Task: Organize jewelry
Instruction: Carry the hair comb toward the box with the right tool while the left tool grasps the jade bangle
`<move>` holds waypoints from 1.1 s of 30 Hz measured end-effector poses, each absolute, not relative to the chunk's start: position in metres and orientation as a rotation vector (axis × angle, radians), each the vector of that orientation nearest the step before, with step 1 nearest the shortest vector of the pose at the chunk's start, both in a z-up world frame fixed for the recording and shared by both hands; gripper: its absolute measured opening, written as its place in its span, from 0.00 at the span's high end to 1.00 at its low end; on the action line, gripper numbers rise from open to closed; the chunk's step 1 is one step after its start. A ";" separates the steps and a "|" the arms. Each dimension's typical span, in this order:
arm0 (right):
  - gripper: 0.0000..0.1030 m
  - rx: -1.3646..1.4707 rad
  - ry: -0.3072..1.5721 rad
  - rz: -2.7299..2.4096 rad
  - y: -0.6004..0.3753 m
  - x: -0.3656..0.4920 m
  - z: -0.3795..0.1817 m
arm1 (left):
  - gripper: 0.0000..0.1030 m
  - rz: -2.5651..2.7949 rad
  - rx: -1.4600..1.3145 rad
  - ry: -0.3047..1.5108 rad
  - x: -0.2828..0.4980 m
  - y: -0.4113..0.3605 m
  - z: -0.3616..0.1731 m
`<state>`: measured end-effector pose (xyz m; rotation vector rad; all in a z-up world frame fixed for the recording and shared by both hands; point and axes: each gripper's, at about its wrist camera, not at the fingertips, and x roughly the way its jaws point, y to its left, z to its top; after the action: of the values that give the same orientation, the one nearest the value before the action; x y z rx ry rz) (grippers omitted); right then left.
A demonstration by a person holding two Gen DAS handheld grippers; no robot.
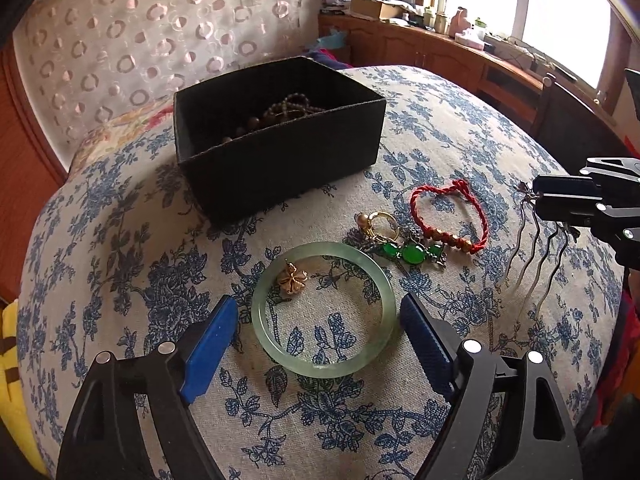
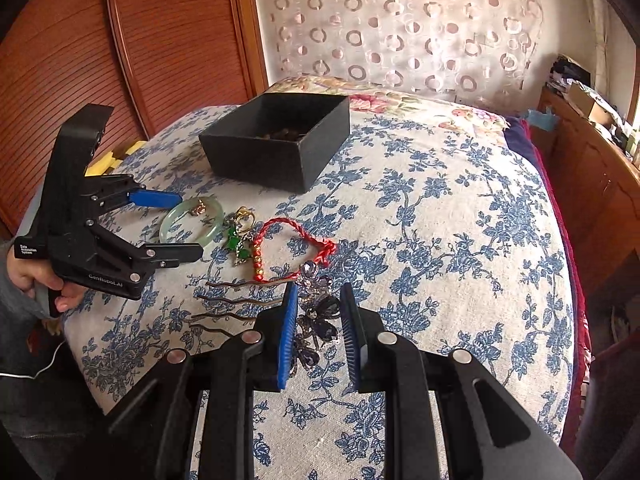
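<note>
A pale green jade bangle (image 1: 324,312) lies on the blue floral cloth, with a small gold flower charm (image 1: 293,279) inside it. My left gripper (image 1: 318,320) is open, its blue pads on either side of the bangle. A red braided bracelet (image 1: 450,216), a green-stone pendant (image 1: 408,254) and a gold ring (image 1: 382,226) lie beyond. My right gripper (image 2: 318,300) is closed on the jewelled purple head of a metal hair comb (image 2: 318,316), whose prongs (image 2: 236,302) point left. A black box (image 1: 280,140) with brown beads stands further back.
The cloth covers a rounded cushion (image 2: 460,220) that drops off at its edges. A wooden panel (image 2: 80,60) stands to the left, a patterned curtain (image 2: 400,20) behind, and a wooden cabinet (image 1: 440,52) with clutter under a window.
</note>
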<state>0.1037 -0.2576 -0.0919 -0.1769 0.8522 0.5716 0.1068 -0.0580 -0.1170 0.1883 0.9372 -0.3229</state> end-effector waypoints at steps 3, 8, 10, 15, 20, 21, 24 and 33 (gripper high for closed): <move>0.77 -0.178 0.846 0.571 -0.257 0.104 -0.090 | 0.29 -0.328 0.189 0.925 0.105 -0.057 -0.117; 0.77 -0.175 0.835 0.565 -0.259 0.107 -0.084 | 0.33 -0.333 0.182 0.917 0.101 -0.054 -0.114; 0.77 -0.175 0.827 0.563 -0.259 0.108 -0.081 | 0.33 -0.322 0.169 0.902 0.099 -0.050 -0.111; 0.77 -0.177 0.803 0.556 -0.260 0.113 -0.069 | 0.33 -0.311 0.140 0.857 0.095 -0.043 -0.095; 0.77 -0.182 0.761 0.551 -0.253 0.125 -0.051 | 0.33 -0.293 0.124 0.811 0.095 -0.036 -0.075; 0.77 -0.186 0.753 0.549 -0.251 0.128 -0.048 | 0.33 -0.289 0.120 0.804 0.096 -0.034 -0.071; 0.77 -0.194 0.739 0.543 -0.245 0.141 -0.041 | 0.33 -0.278 0.110 0.782 0.098 -0.029 -0.061; 0.77 -0.173 0.733 0.544 -0.221 0.186 -0.031 | 0.33 -0.247 0.087 0.743 0.106 -0.014 -0.039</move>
<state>0.1864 -0.2215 -0.0312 -0.1728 0.7325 0.5439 0.1057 -0.0139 -0.0391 0.0874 0.7428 -0.2469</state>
